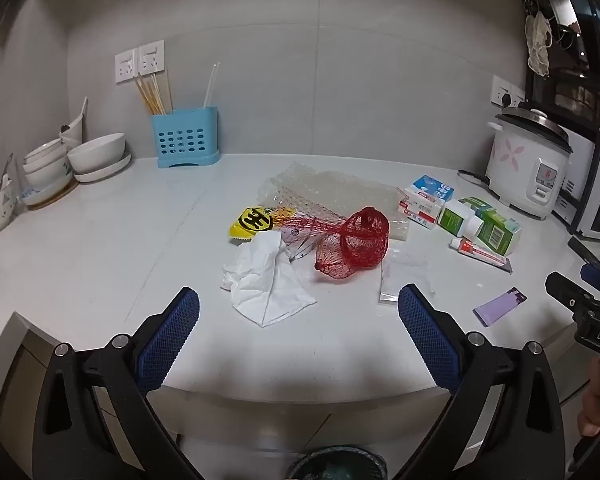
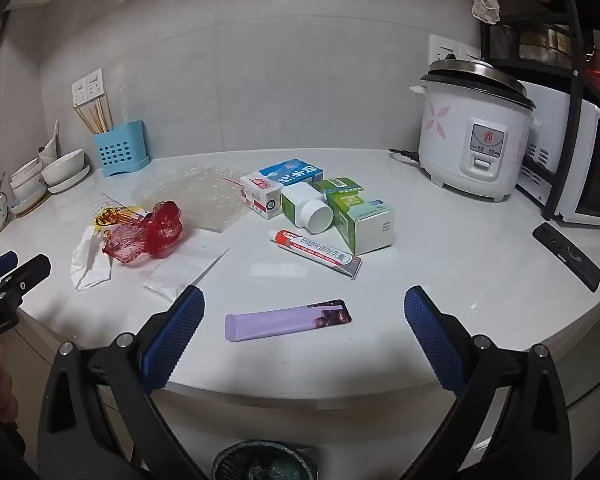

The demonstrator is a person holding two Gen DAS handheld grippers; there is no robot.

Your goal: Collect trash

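Trash scattered mid-table, clustered around red mesh net (image 1: 354, 242): crumpled white tissue (image 1: 266, 284) just left-front of net, yellow wrapper (image 1: 254, 222) left-behind, bubble wrap (image 1: 332, 190) behind and partly under, clear flat bag (image 1: 404, 280) right-front. Net bunched into a ring at one end, stretched thin toward yellow wrapper. Purple tube (image 2: 288, 320) far right of net, near table (image 2: 460, 264) front edge, seen large between right gripper (image 2: 304, 304) fingers only in right wrist view. Medicine boxes (image 2: 356, 216), white bottle (image 2: 308, 208), toothpaste tube (image 2: 320, 252) right of net, touching each other. Rice cooker (image 2: 472, 136) far right-behind; black remote (image 2: 566, 256) visible only in right view. Blue utensil holder (image 1: 186, 138) and stacked bowls (image 1: 96, 156) left-behind, clearer in left view. Bin (image 1: 336, 464) below table edge. Left gripper (image 1: 298, 306) jaws wide, nothing held, short of tissue. Right jaws wide too, nothing held. Nothing blocking net.
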